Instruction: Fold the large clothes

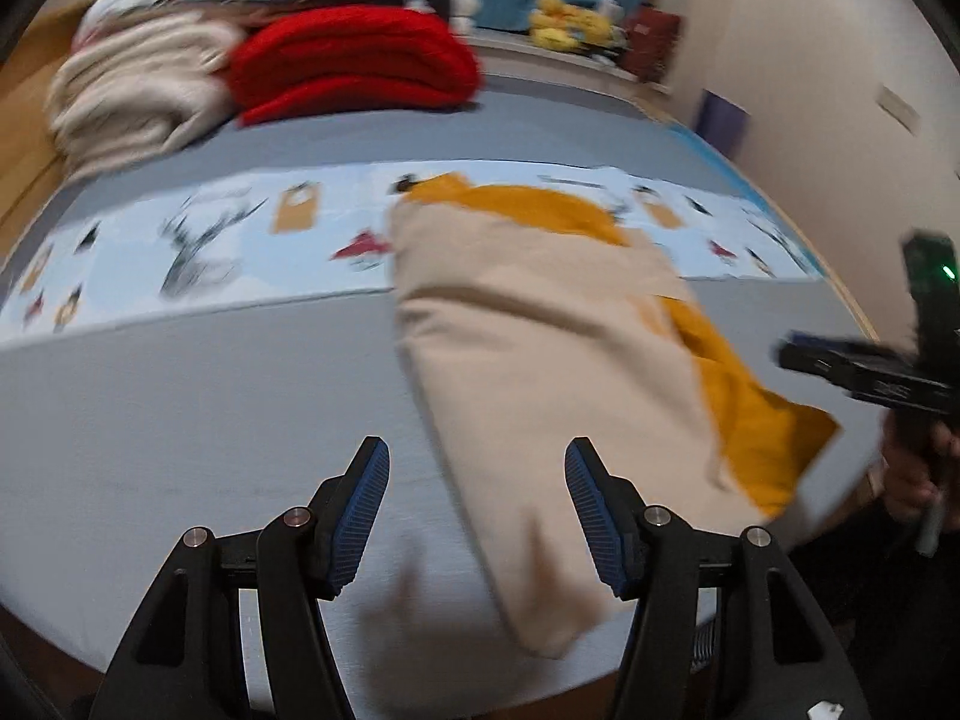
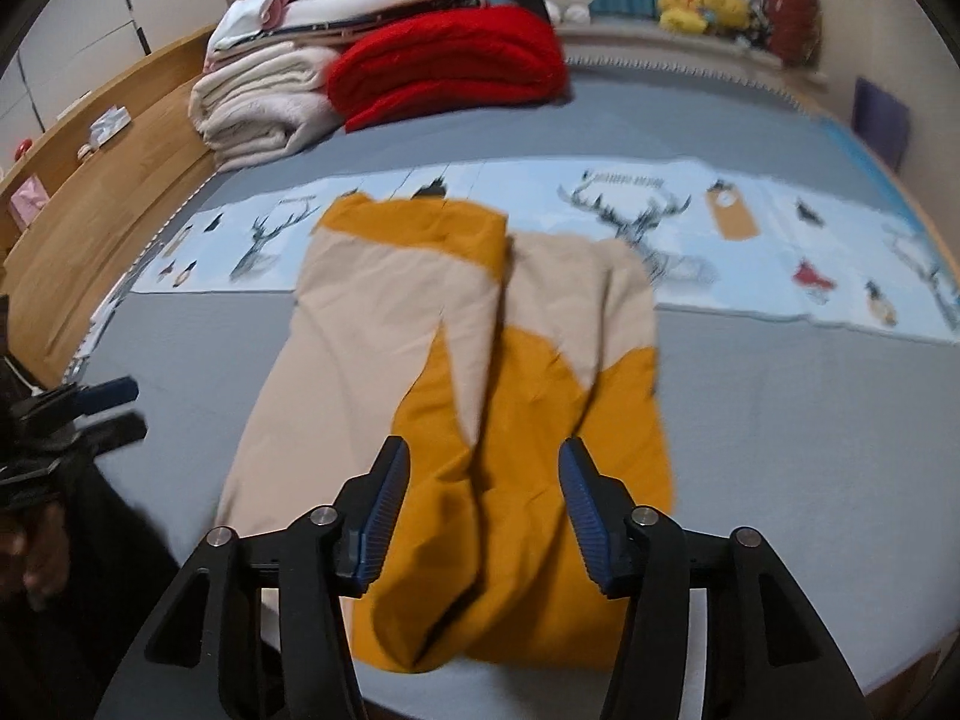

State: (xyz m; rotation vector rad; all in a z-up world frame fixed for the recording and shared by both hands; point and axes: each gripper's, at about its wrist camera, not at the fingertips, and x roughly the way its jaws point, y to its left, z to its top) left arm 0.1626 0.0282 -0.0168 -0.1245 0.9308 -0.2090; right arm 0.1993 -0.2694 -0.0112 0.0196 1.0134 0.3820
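Observation:
A large beige and mustard-yellow garment [image 2: 480, 372] lies partly folded lengthwise on the grey bed [image 2: 780, 450], its far end on a light blue printed strip. It also shows in the left wrist view [image 1: 540, 360]. My left gripper [image 1: 477, 468] is open and empty, above the garment's near left edge. My right gripper [image 2: 483, 474] is open and empty, just above the garment's mustard near end. The right gripper also appears at the right edge of the left wrist view [image 1: 870, 372]. The left one shows at the left edge of the right wrist view [image 2: 90, 408].
A red folded blanket [image 2: 456, 60] and a cream one [image 2: 264, 102] are stacked at the far side of the bed with other folded linen. A wooden headboard shelf [image 2: 90, 180] runs along the left. Yellow plush toys [image 2: 696, 3] sit on the back ledge.

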